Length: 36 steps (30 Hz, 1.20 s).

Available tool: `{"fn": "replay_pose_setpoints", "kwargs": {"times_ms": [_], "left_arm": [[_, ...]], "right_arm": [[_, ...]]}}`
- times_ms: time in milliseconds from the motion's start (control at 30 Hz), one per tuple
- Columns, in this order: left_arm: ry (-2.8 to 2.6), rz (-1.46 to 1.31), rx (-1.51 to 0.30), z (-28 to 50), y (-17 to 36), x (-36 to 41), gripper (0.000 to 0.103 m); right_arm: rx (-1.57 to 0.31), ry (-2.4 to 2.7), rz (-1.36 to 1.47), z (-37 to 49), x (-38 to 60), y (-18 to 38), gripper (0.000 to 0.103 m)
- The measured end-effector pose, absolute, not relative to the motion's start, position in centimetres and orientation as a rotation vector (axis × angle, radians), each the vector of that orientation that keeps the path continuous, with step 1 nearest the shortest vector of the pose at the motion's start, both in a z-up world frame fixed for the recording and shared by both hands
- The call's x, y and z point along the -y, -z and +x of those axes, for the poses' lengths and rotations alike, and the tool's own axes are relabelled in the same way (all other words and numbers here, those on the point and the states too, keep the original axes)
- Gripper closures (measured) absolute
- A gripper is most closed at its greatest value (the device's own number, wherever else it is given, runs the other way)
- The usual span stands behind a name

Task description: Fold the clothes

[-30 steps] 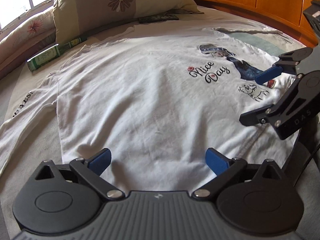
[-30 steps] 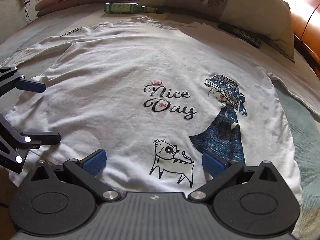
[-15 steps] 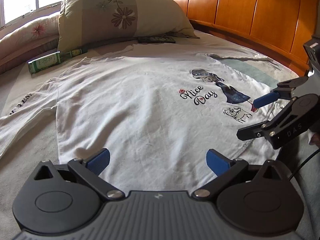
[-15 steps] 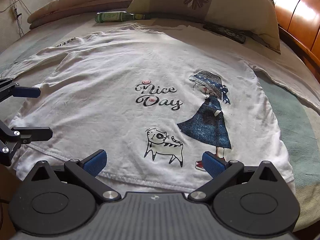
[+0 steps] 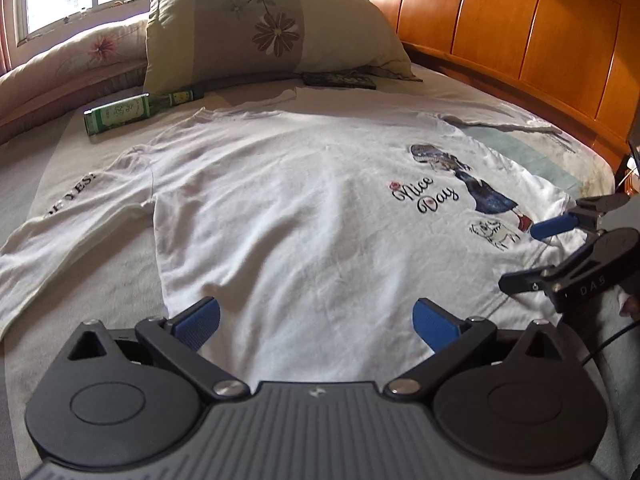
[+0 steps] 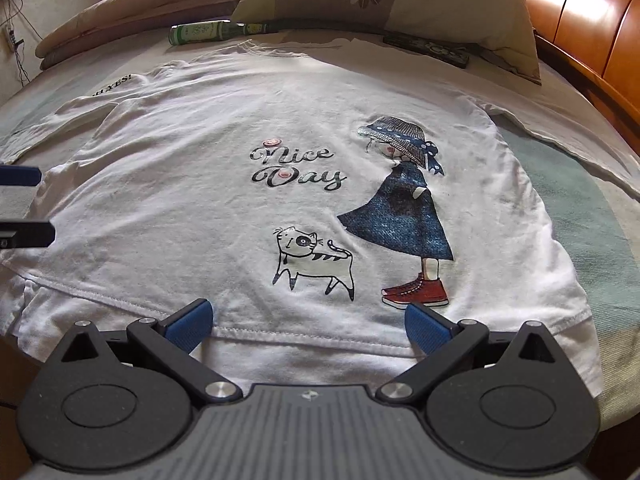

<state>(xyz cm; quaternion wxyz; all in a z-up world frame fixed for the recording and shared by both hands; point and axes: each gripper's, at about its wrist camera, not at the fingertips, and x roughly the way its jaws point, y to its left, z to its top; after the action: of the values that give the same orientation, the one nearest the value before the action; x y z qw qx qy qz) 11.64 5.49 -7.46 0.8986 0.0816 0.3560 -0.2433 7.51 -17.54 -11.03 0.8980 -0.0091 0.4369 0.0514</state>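
Orange wooden headboard (image 5: 520, 36) at 2 o'clock; white long-sleeved printed cotton shirt (image 6: 224, 184) lay flat on bed. Left gripper (image 5: 314, 318) and right gripper (image 6: 308, 322), pulled back toward hem, gaped wide, holding nothing. Folding unstarted.

white long-sleeved shirt (image 6: 200, 200) spread flat, print side up, on the bed; hem nearest the cameras, neck toward the pillows; front print right of centre: black script "nice day" with two small pink dots, a girl in a dark blue dress, patterned hat and red sneakers, a line-drawn cat beside her feet; one sleeve (image 5: 60, 216) stretched out to the left, black lettering ending in "yes!" on it; the other sleeve lying out to the right toward the wooden headboard; fabric lightly wrinkled, no folds made yet; double-stitched hem slightly rumpled at the near edge
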Motion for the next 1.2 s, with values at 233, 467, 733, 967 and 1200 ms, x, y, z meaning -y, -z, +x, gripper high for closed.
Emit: {"fn": "replay_pose_setpoints", "kwargs": {"times_ms": [233,467,733,967,1200], "left_arm": [[0.505,-0.021,-0.816,18.5,10.0,-6.2,0.001],[0.391,-0.096,-0.87,17.4,9.4,-11.0,0.001],[0.508,-0.057,-0.772,24.7,6.3,-8.2,0.001],[0.462,-0.059,-0.858,27.7,9.8,-8.0,0.002],[0.354,0.051,-0.839,24.5,8.4,-9.9,0.002]], "right_arm": [[-0.901,-0.106,-0.016,7.2,17.7,11.0,0.0],[-0.89,-0.121,-0.017,7.0,17.9,11.2,0.0],[-0.877,-0.11,-0.012,6.9,17.8,11.2,0.0],[-0.878,-0.109,-0.009,6.9,17.9,11.2,0.0],[-0.864,-0.114,-0.012,6.8,17.9,11.3,0.0]]}}
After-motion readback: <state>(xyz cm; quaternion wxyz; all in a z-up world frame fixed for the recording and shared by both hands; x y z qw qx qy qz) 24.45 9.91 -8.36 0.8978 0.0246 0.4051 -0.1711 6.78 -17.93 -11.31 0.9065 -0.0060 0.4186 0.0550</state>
